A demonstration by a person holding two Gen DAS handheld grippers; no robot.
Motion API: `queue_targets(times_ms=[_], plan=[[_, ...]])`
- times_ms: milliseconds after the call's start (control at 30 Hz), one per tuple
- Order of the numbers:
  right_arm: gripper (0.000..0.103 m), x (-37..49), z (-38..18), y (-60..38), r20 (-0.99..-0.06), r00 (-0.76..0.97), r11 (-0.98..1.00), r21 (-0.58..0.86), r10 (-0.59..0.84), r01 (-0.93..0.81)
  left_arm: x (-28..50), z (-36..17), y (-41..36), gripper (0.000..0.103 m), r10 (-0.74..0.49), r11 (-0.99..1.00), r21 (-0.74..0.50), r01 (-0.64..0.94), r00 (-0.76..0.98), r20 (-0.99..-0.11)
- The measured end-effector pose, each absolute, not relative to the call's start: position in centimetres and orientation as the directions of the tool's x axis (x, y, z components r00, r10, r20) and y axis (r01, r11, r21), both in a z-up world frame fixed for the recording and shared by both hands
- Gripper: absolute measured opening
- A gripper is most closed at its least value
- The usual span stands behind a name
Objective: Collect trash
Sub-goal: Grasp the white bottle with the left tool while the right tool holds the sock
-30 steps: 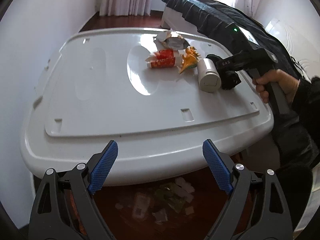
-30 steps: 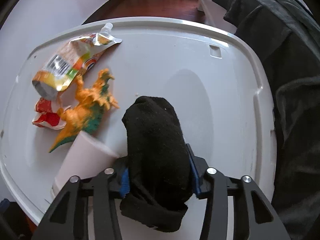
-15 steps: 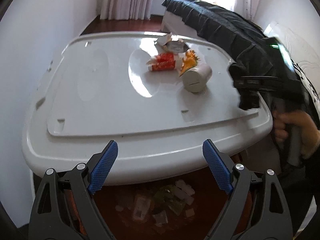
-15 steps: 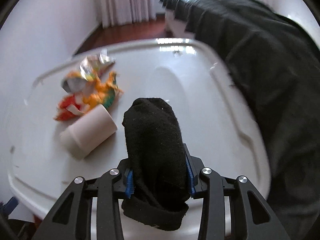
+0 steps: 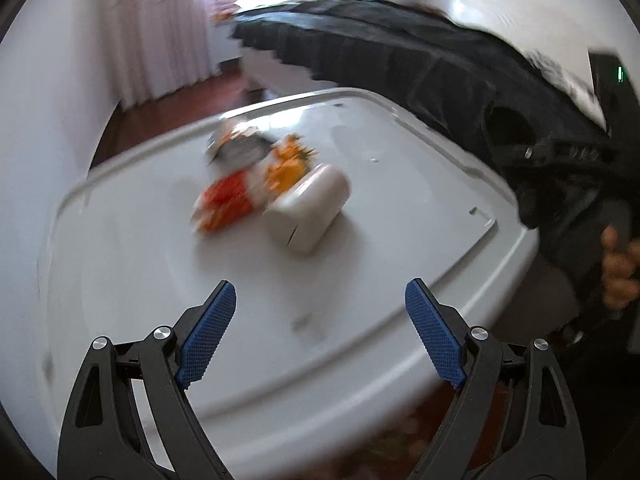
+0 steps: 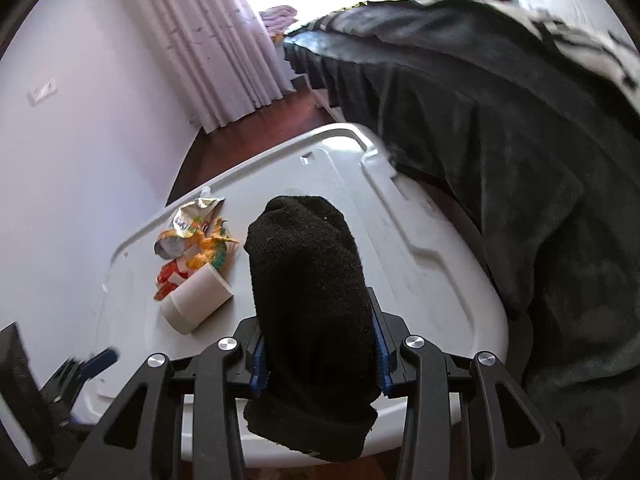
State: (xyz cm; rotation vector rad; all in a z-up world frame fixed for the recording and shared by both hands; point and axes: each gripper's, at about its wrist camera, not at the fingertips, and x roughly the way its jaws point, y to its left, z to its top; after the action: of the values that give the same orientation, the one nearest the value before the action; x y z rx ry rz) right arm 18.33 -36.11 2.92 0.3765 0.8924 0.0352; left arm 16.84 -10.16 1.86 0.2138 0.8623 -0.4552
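1. trash lies in a small cluster on the white plastic counter (image 6: 432, 280): a crumpled silver and orange foil pouch (image 6: 188, 226), a red and white crushed wrapper (image 6: 170, 276) and a white paper cup (image 6: 196, 300) lying on its side, all touching or just beside one another.
2. an orange and green toy dinosaur (image 6: 212, 246) lies among them, between the pouch and the cup.
3. the right gripper (image 6: 320, 360) is clamped on a black knitted sock (image 6: 308, 276), its blue pads pressing both sides; the sock stands up between the fingers and hangs below them.
4. the left gripper (image 5: 320, 332) hangs over the near part of the counter with its blue-padded fingers (image 5: 206, 334) wide apart and nothing between them.
5. the left view is blurred; the cup (image 5: 308, 208) lies ahead of the fingers, well apart from them.
6. a dark blanket (image 6: 500, 140) drapes over a bed beside the counter.
7. a person's hand (image 5: 620, 268) shows at the right edge of the left view, gripping the dark handle.
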Motion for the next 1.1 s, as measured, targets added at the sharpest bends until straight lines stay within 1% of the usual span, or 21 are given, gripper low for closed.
queue_targets(times_ms=[33, 133, 200, 267, 400, 467, 500, 533, 567, 833, 933, 1000, 1100], plan=[[0.040, 18.6, 2.7, -36.6, -0.760, 0.623, 0.929, 0.343, 0.186, 0.141, 18.0, 1.7, -11.5, 0.084, -0.287, 0.855, 0.051, 0.515, 0.555, -0.781], [0.040, 18.7, 2.3, -38.4, -0.772, 0.603, 0.908, 0.376, 0.199, 0.182, 20.6, 1.2, -13.2, 0.084, -0.264, 0.816, 0.116, 0.566, 0.544, -0.797], [0.040, 18.6, 1.9, -39.5, -0.772, 0.595, 0.886, 0.416, 0.224, 0.205, 22.8, 0.8, -14.1, 0.084, -0.268, 0.793, 0.116, 0.598, 0.513, -0.815], [0.040, 18.5, 2.0, -40.1, -0.775, 0.596, 0.883, 0.412, 0.208, 0.227, 24.7, 0.1, -14.6, 0.084, -0.246, 0.786, 0.133, 0.604, 0.503, -0.828], [0.040, 18.5, 2.5, -40.0, -0.766, 0.611, 0.887, 0.408, 0.203, 0.217, 26.7, -1.8, -15.6, 0.084, -0.212, 0.786, 0.145, 0.601, 0.482, -0.850], [0.040, 18.6, 2.5, -39.5, -0.766, 0.606, 0.889, 0.411, 0.215, 0.204, 26.4, -2.9, -16.7, 0.073, -0.178, 0.767, 0.190, 0.613, 0.487, -0.855], [0.040, 18.7, 2.5, -39.5, -0.766, 0.603, 0.888, 0.414, 0.222, 0.198, 26.2, -3.4, -17.1, 0.058, -0.162, 0.755, 0.207, 0.622, 0.484, -0.860], [0.040, 18.8, 2.5, -39.1, -0.766, 0.601, 0.889, 0.415, 0.227, 0.192, 25.9, -3.5, -17.3, 0.049, -0.180, 0.751, 0.201, 0.629, 0.487, -0.855], [0.040, 18.9, 2.5, -38.8, -0.766, 0.601, 0.892, 0.411, 0.228, 0.186, 26.0, -3.5, -17.6, 0.049, -0.196, 0.757, 0.182, 0.627, 0.484, -0.853], [0.040, 19.1, 2.2, -37.5, -0.779, 0.591, 0.911, 0.376, 0.211, 0.171, 27.0, -3.7, -17.8, 0.049, -0.192, 0.807, 0.149, 0.571, 0.493, -0.849], [0.040, 19.3, 2.0, -37.3, -0.783, 0.588, 0.914, 0.368, 0.204, 0.173, 26.9, -3.6, -17.7, 0.048, -0.190, 0.832, 0.142, 0.536, 0.516, -0.835], [0.040, 19.3, 2.0, -37.2, -0.786, 0.587, 0.918, 0.358, 0.197, 0.172, 25.8, -3.4, -17.1, 0.048, -0.212, 0.853, 0.111, 0.509, 0.534, -0.818], [0.040, 19.4, 1.8, -37.0, -0.790, 0.582, 0.920, 0.352, 0.193, 0.173, 23.9, -2.8, -16.1, 0.048, -0.213, 0.889, 0.084, 0.450, 0.570, -0.793]])
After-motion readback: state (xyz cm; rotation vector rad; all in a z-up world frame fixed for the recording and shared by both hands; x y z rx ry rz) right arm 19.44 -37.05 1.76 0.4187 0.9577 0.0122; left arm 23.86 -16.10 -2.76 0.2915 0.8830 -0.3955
